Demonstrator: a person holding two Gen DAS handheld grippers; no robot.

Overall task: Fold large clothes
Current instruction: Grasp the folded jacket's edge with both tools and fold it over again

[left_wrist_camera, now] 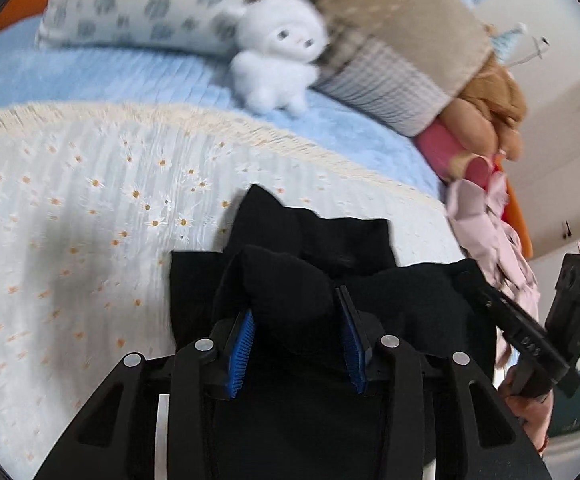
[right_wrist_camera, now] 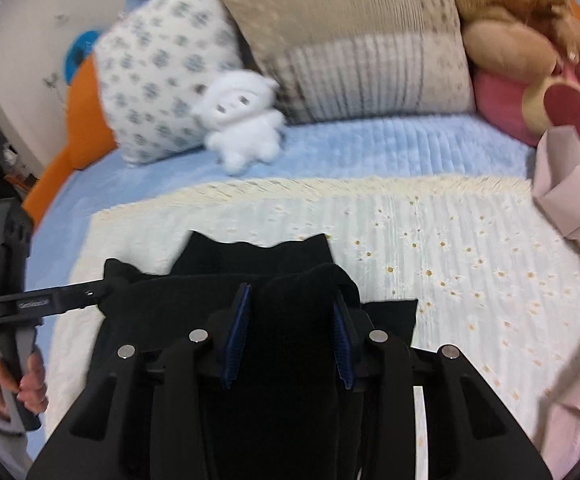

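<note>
A black garment lies on the white daisy-print blanket on the bed. My left gripper is shut on a bunched fold of the black garment, cloth filling the gap between its blue pads. My right gripper is shut on another fold of the same garment, cloth between its blue pads. Each gripper shows in the other's view, the right one at the right edge of the left wrist view and the left one at the left edge of the right wrist view.
A pale pink garment is heaped at the blanket's right side. A white plush toy, patterned pillows, a beige pillow and a brown teddy bear line the bed's head on a blue cover.
</note>
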